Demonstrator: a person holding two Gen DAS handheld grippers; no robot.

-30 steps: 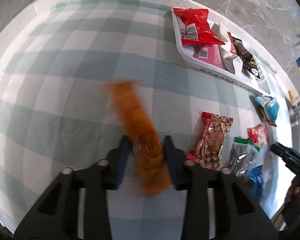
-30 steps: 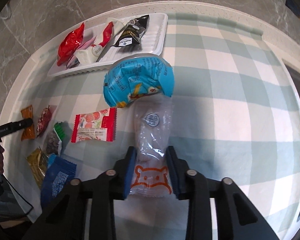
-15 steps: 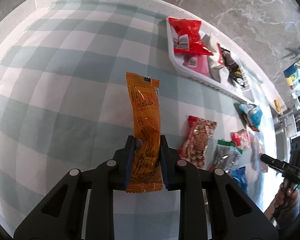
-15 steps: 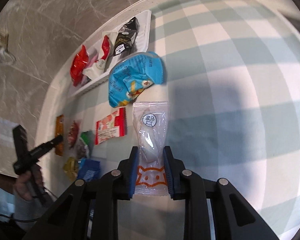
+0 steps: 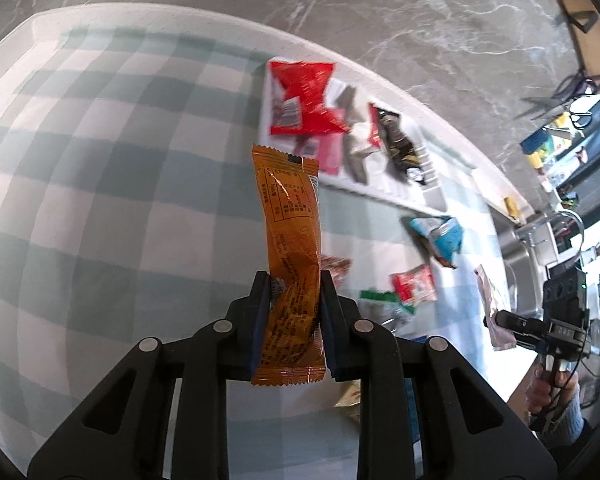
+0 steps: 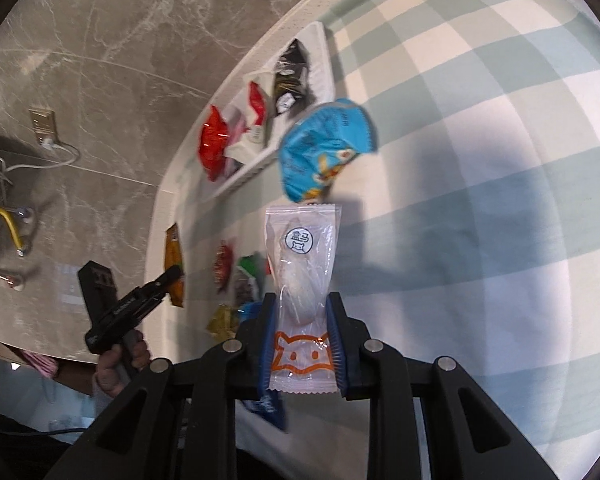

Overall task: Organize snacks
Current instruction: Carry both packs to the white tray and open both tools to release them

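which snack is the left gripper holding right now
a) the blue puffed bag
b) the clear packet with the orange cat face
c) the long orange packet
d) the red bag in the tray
c: in the left wrist view the left gripper is shut on the long orange packet, lifted above the checked cloth, while the clear packet with the cat face is in the right gripper.

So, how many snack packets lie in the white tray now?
4: a red packet at one end, a pink packet partly under it, a white packet in the middle, a black packet at the other end. Others may be hidden beneath.
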